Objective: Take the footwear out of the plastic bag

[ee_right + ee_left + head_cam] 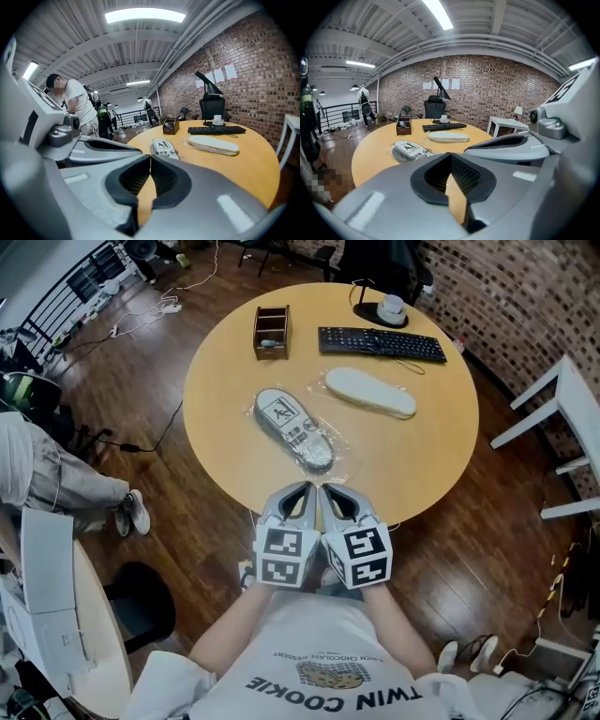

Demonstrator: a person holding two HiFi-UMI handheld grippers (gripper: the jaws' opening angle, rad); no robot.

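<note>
Hovering side by side over the near rim of the round bench (pixel 225 418), the left claw (pixel 302 489) and the right claw (pixel 330 491) are both pressed together with nothing between their pads. Both are well short of the footwear.

The likely trouble starts there. Neither claw can take anything until it spreads, and a late opening could nudge the package across the smooth wood instead of gripping it. The clear plastic bag (pixel 328 469) looks thin and slippery. A pinch that catches only film may slide off, while one that bites through to the shoe would probably lift bag and contents together rather than separate them. Where the bag's mouth lies cannot be made out, so pulling from the wrong end could simply drag the whole thing. If one claw does not pin the film while the other draws the shoe, the bag is likely to travel with it.

The grey slipper (pixel 293 427) lies flat near the middle of the bench, inside that bag and angled with one end toward the claws. A white label card (pixel 281 412) sits on its upper half, and the film crinkles and glints around its edges. To its right and a little farther off lies a cream slipper (pixel 369 392), apart from the grey one. Some film seems to lie round it too, though that is hard to confirm.
</note>
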